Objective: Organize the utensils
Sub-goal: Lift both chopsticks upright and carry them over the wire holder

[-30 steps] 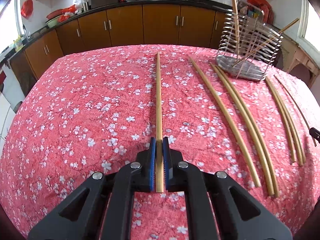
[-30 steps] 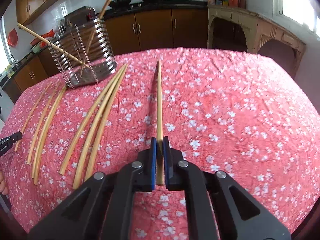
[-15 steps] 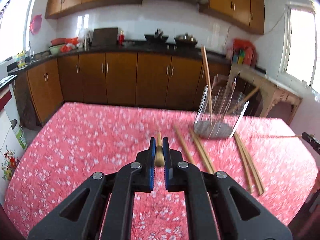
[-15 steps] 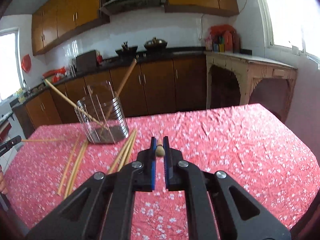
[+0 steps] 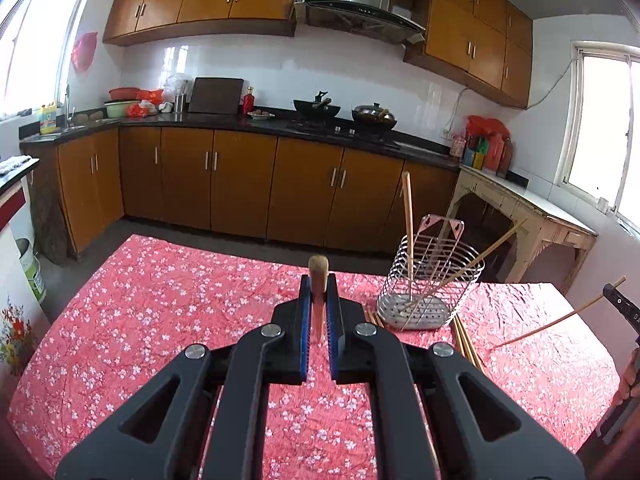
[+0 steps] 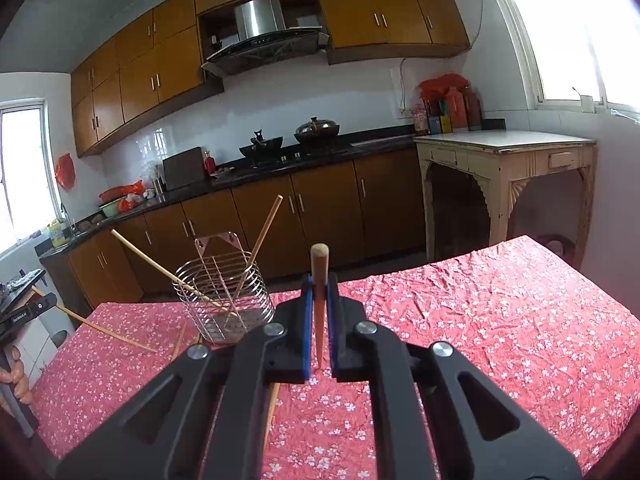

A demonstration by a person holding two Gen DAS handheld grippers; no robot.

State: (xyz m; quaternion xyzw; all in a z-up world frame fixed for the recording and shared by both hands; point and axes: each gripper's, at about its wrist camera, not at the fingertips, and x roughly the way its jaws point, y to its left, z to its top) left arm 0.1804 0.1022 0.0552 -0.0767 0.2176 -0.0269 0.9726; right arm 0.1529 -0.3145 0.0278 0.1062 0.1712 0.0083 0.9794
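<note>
Progress: two chopsticks lean in the wire holder (image 5: 430, 280); several more lie on the cloth beside its base (exact count hidden by the grippers). By my reading, early to midway.
Left gripper (image 5: 318, 308): fingers clamped on a bamboo chopstick (image 5: 318, 276), held above the red floral tablecloth (image 5: 160, 300), pointing away from the camera.
Right gripper (image 6: 319, 312): fingers clamped on a second chopstick (image 6: 319, 272), also in the air.
Left to do: both held sticks into the holder, then the loose ones.
Look of the sticks: slim, pale tan wood, rounded ends; the holder is open chrome wire with a perforated floor.
</note>
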